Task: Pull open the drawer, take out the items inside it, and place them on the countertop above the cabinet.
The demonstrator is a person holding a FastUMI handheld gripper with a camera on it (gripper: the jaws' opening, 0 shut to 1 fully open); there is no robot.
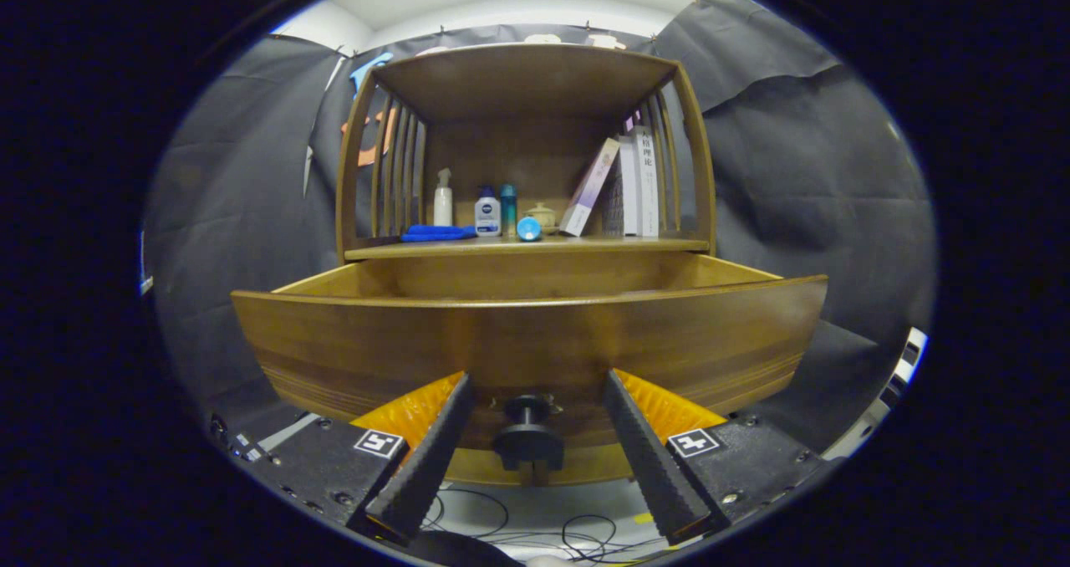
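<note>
Wooden drawer stands pulled out from the cabinet, its front just ahead of the tongs, which gape wide on either side of the dark knob, touching nothing. Its inside is hidden behind the front panel, so any items cannot be told. Judging by this, the tongs should rise over the front edge and look in before reaching. Above the drawer, the worktop carries bottles, a blue cloth and books; their writing is too small to make out.
</note>
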